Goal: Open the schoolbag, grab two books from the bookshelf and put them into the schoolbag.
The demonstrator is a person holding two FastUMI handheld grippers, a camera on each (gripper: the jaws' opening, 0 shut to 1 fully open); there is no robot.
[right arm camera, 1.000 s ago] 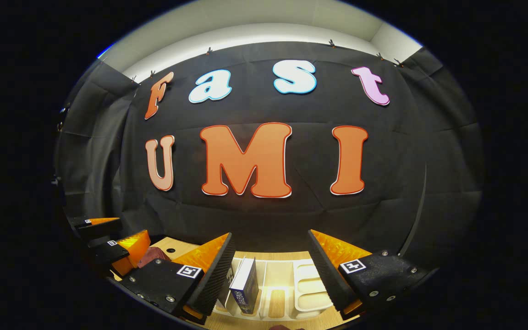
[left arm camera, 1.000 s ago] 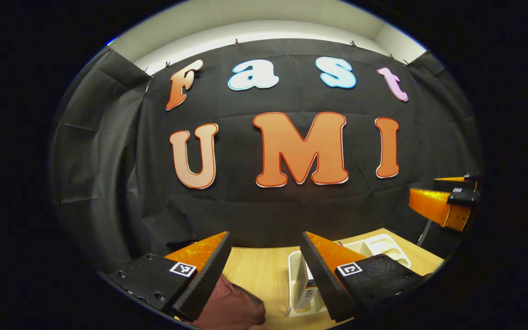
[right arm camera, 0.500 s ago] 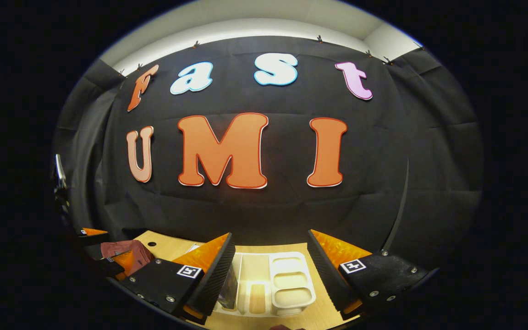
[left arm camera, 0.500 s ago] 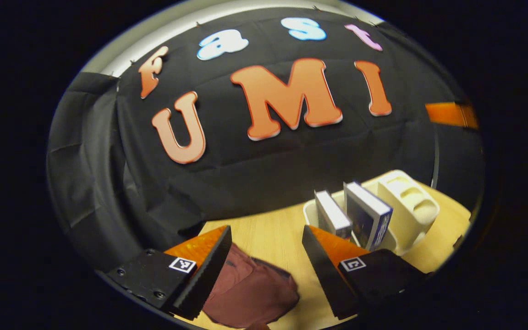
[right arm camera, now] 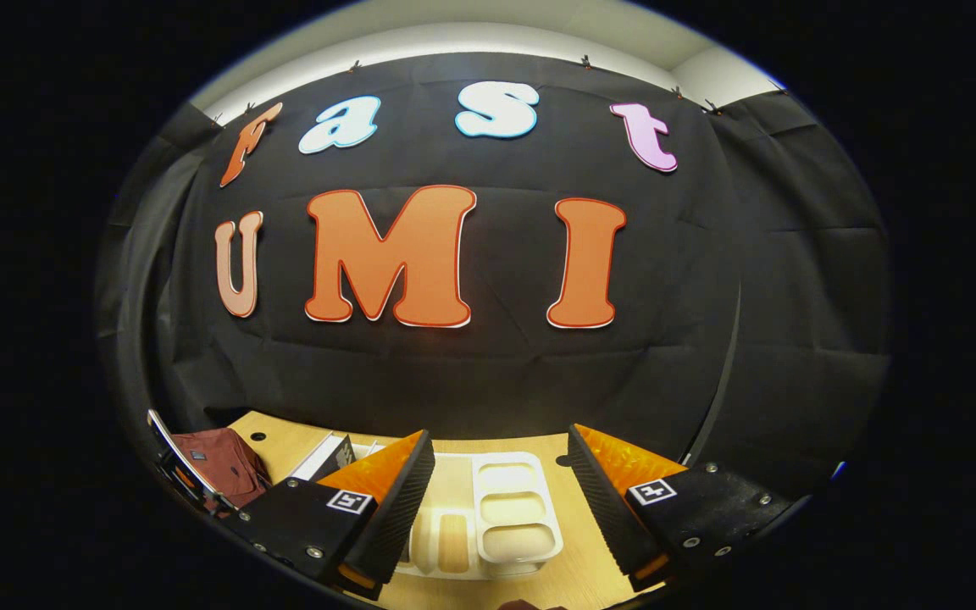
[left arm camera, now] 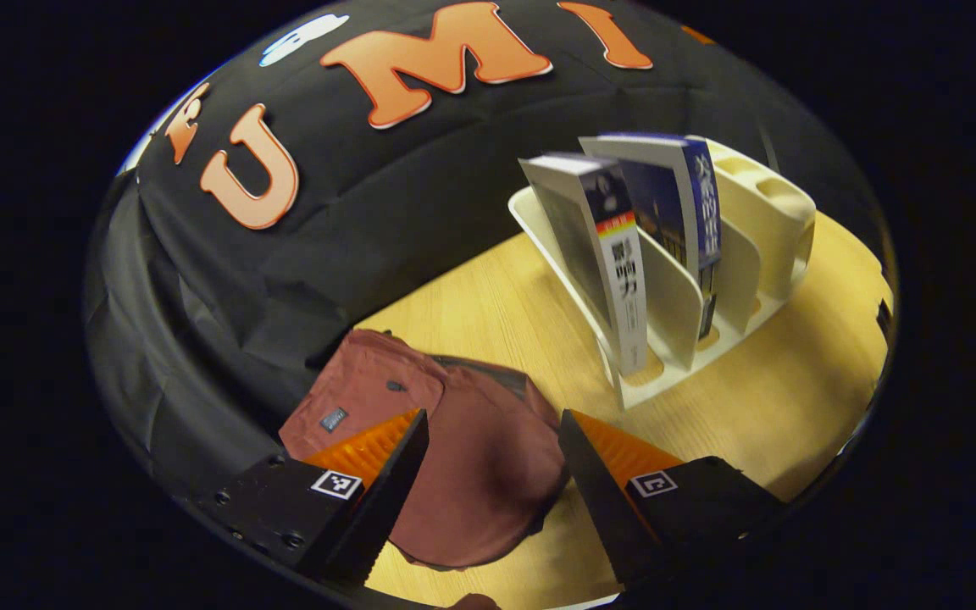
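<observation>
Booth: black cloth wall behind a pale wooden bench (left arm camera: pixel 488 313).
Schoolbag: a maroon schoolbag (left arm camera: pixel 463 474) is seen lying flat on the bench near the wall, directly ahead of the left tongs (left arm camera: pixel 488 500); it appears not yet opened.
Schoolbag handling: soft, limp fabric is judged; it is expected to bunch and drag when pulled. Hold is best taken at the flap edge or a zip pull; the pull cannot be made out.
Books: two books (left arm camera: pixel 615 254) stand upright in neighbouring slots of the white bookshelf (left arm camera: pixel 759 220), well apart from the bag.
Book handling: stiff, moderately light, smooth-covered; a pinch across the upper spine is advised.
Left tongs: held wide apart, nothing gripped, hovering above the bag.
Right tongs (right arm camera: pixel 501 500): held wide apart, nothing gripped, aimed over the bookshelf (right arm camera: pixel 509 508).
Edges: the slot dividers are judged to allow only an upward lift.
Open room: bare bench lies between bag and bookshelf.
</observation>
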